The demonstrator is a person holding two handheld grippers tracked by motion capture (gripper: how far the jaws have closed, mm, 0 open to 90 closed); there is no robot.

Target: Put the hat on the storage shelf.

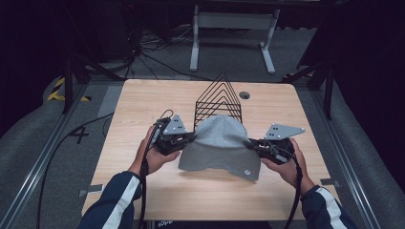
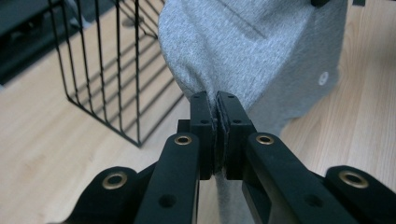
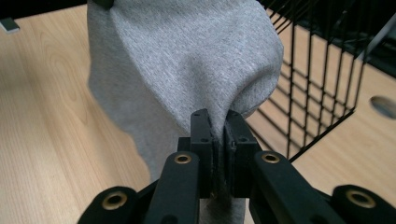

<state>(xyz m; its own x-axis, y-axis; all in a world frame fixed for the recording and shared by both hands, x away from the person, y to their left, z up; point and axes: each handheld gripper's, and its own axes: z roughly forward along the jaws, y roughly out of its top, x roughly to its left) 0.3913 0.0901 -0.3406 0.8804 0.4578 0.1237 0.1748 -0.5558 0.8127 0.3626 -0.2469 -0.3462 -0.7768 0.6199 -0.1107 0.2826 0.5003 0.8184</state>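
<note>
A grey knit hat (image 1: 220, 145) hangs stretched between my two grippers above the middle of the wooden table (image 1: 143, 191). My left gripper (image 1: 190, 138) is shut on the hat's left edge; in the left gripper view its jaws pinch the grey fabric (image 2: 252, 51) at the gripper's tip (image 2: 215, 105). My right gripper (image 1: 251, 143) is shut on the hat's right edge, and in the right gripper view the fabric (image 3: 187, 60) bunches into the closed jaws of the gripper (image 3: 217, 122). A small round white tag (image 1: 247, 172) sits on the hat's lower right corner.
A black wire rack (image 1: 218, 100) stands just behind the hat, also seen as the wire rack (image 2: 107, 70) and the wire rack (image 3: 322, 79) close beside each gripper. A round hole (image 1: 244, 95) is in the table's far right part. Cables and a white frame (image 1: 234, 28) lie beyond the table.
</note>
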